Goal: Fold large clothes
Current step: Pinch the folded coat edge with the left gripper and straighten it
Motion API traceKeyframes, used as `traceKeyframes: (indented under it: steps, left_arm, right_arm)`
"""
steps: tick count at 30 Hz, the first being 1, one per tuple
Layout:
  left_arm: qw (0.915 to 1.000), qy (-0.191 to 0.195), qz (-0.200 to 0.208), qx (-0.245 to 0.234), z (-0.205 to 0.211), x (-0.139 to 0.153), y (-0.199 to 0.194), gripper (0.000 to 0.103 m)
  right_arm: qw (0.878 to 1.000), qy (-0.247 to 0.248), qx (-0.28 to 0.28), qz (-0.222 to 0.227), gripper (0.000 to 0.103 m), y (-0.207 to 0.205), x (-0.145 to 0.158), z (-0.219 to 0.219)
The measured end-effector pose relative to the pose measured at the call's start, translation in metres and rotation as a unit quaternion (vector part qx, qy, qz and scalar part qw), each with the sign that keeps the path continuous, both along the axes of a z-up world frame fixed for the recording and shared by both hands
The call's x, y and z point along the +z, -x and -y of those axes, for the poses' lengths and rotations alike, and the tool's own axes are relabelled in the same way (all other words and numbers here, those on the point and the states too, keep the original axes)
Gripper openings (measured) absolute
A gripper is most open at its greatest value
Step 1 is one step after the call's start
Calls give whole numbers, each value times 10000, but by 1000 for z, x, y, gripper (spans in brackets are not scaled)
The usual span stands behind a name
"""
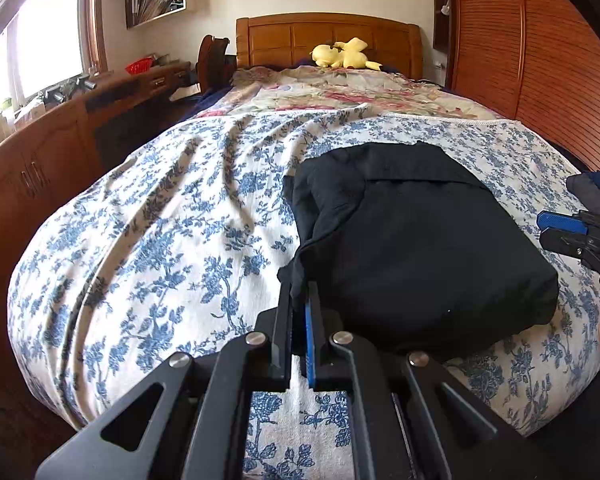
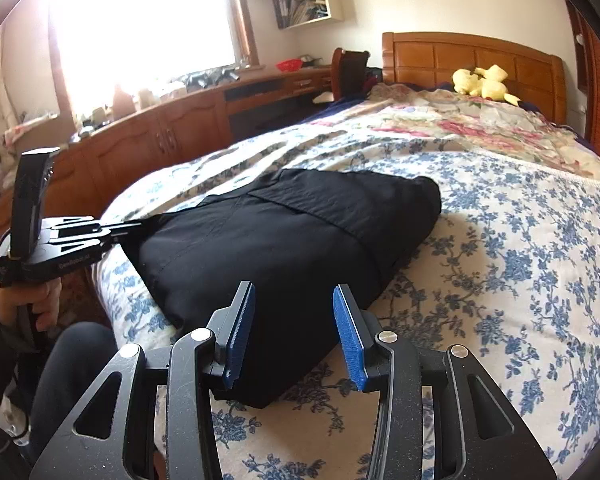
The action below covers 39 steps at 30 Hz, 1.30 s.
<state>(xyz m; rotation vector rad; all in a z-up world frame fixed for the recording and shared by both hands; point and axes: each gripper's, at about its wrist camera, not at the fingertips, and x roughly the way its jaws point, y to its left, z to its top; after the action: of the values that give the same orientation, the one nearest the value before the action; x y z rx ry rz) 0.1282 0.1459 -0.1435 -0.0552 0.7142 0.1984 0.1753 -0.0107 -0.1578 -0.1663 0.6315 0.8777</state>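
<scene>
A folded black garment (image 1: 412, 240) lies on the blue-flowered bedspread (image 1: 160, 220), near the bed's foot. My left gripper (image 1: 300, 286) is shut, and a corner of the black garment is pinched between its tips. From the right wrist view the same left gripper (image 2: 134, 225) reaches in from the left to the garment (image 2: 284, 232), with a hand (image 2: 40, 300) on its grip. My right gripper (image 2: 294, 286) stands open over the garment's near edge, its blue pads (image 2: 350, 340) apart and pressing on nothing. It also shows at the right edge as right gripper (image 1: 548, 228).
A pink-flowered quilt (image 1: 340, 92) and a yellow plush toy (image 1: 342, 54) lie toward the wooden headboard (image 1: 328, 36). A wooden desk and cabinets (image 2: 172, 128) run along the left of the bed under a bright window. A louvred wardrobe (image 1: 520, 60) stands on the right.
</scene>
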Motion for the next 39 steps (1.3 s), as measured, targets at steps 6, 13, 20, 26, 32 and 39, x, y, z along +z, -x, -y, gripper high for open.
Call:
traceKeyframes:
  steps: [6,13,20,26,32,39]
  left_arm:
    - [10000,-46,4,-50,3,-1,-2,4]
    - [9999,52,52,-82,1,0,2,4]
    - [9999,6,28,-98,4,2,0,4]
    - [9999,-24,-55,-118,9,-6,-3,5]
    - [9999,23,-69,-70,8,-7,-4,5]
    - [9998,179,-77,-74,5,0,3,11]
  right_arm:
    - [9998,-27,179,64,41,6,-2,-5]
    - [9991,-183,385,57,41,17,3,-10]
    - [9983,207,533,-70,41,22,-6,-24]
    - [9958,640,499,-425,42,7,-33,-30]
    - [9948,812,455,-413,42,8,-42,-34]
    - [9950,824,449,-352,42,10,-42,-34]
